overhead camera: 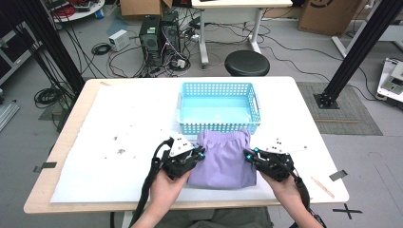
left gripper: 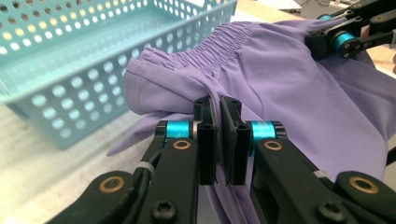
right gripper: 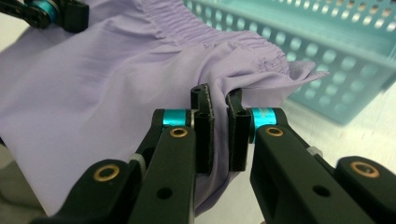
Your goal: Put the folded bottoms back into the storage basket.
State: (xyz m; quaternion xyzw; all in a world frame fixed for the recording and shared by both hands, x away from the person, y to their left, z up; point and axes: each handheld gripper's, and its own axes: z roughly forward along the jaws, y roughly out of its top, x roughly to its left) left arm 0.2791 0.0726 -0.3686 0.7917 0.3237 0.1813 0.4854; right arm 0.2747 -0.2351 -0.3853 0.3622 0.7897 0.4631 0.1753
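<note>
Lilac shorts (overhead camera: pixel 223 159) between both hand-held grippers

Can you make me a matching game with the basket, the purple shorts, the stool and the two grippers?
Things:
1. basket
2. purple shorts
3. stool
4. left gripper and right gripper

Descriptions:
A. black and round, on the floor behind the table
B. light blue with holes
C. pinching the cloth, one at each side
D. folded, just in front of the basket

Pairs: 1-B, 2-D, 3-A, 4-C

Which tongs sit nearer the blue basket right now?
Roughly equal; left if either. Left tongs and right tongs pinch opposite sides of the purple shorts, just short of the basket.
</note>
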